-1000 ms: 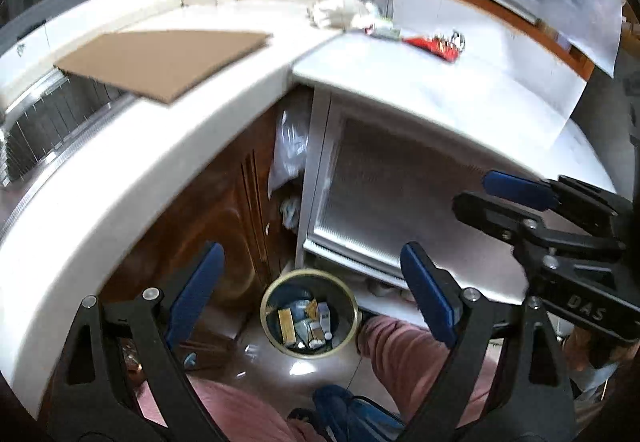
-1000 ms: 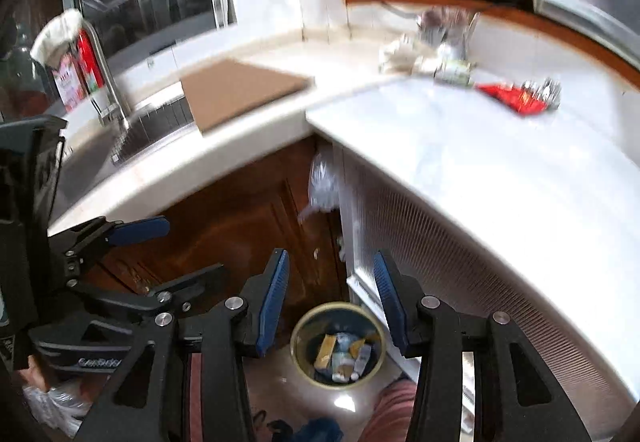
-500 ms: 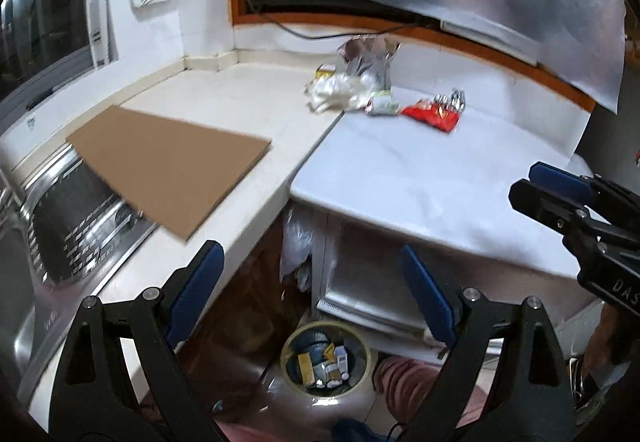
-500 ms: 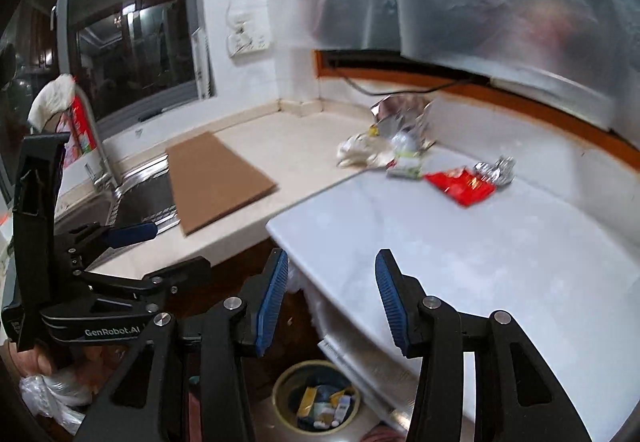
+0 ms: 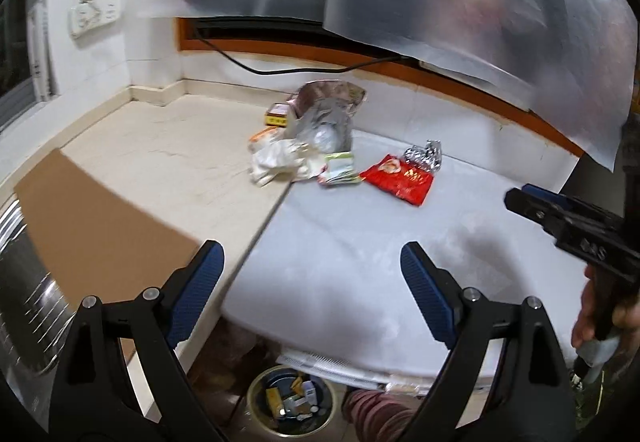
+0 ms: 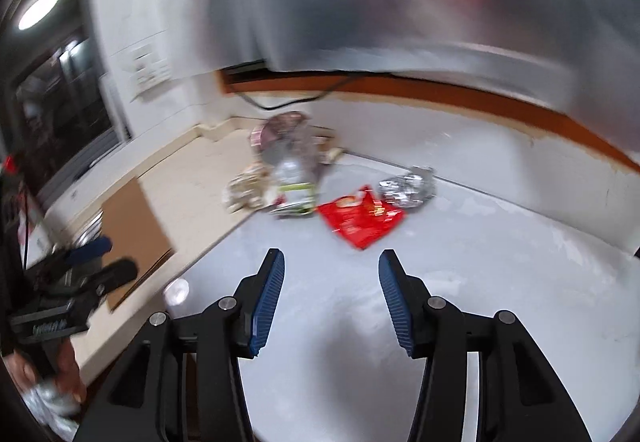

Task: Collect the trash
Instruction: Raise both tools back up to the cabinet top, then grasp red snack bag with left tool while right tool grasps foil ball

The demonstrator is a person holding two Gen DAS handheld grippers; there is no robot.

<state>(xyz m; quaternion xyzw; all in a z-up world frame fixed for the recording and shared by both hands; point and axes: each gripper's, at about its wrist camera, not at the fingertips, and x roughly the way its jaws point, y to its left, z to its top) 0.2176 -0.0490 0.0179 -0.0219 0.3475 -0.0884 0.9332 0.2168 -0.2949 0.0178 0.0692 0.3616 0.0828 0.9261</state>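
Trash lies heaped toward the far edge of the white surface [image 6: 460, 282]: a flat red foil snack packet [image 6: 360, 222], a crumpled silver wrapper [image 6: 408, 185] just behind it, and a shiny torn-open foil bag [image 5: 324, 117] with white crumpled paper [image 5: 276, 161] at the seam with the beige surface [image 5: 168, 161].

My right hand-held gripper [image 6: 332, 274] hovers empty short of the red packet, jaws opening, and my left hand-held gripper [image 5: 312, 266] hangs wide and empty; I reckon thin, flat foil could slide away or skid off under the pads, or one pinch could drag its neighbours along.

Only the left view shows the round bin of scraps [image 5: 292, 402] on the floor below the near edge, while the right view, though blurred, looks straight at the red packet.
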